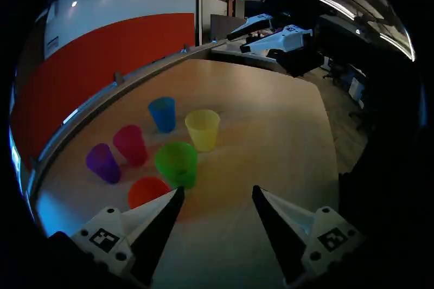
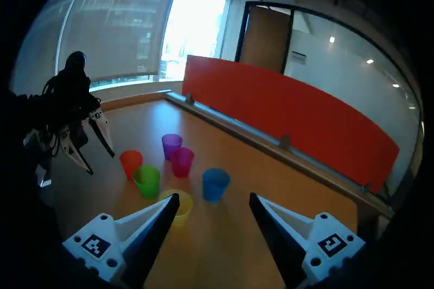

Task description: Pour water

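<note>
While left claw (image 1: 217, 188) hangs over tabletop (image 1: 271, 126) with fingers apart, empty, right claw (image 2: 214, 195) also spread, empty. Six coloured cups (image 1: 177, 163) stand clustered on tabletop, left side in left gripper view, near red partition (image 1: 108, 50).

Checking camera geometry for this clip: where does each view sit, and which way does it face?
Left gripper view: rides the left gripper, own jaws open at the bottom; looks along the table over the cups toward the right gripper beyond them.
Right gripper view: rides the right gripper, own jaws open at the bottom; faces the cups and a bright window, with the left gripper at far left.
Shared: table, cups and orange partition, seen from opposite sides.
</note>
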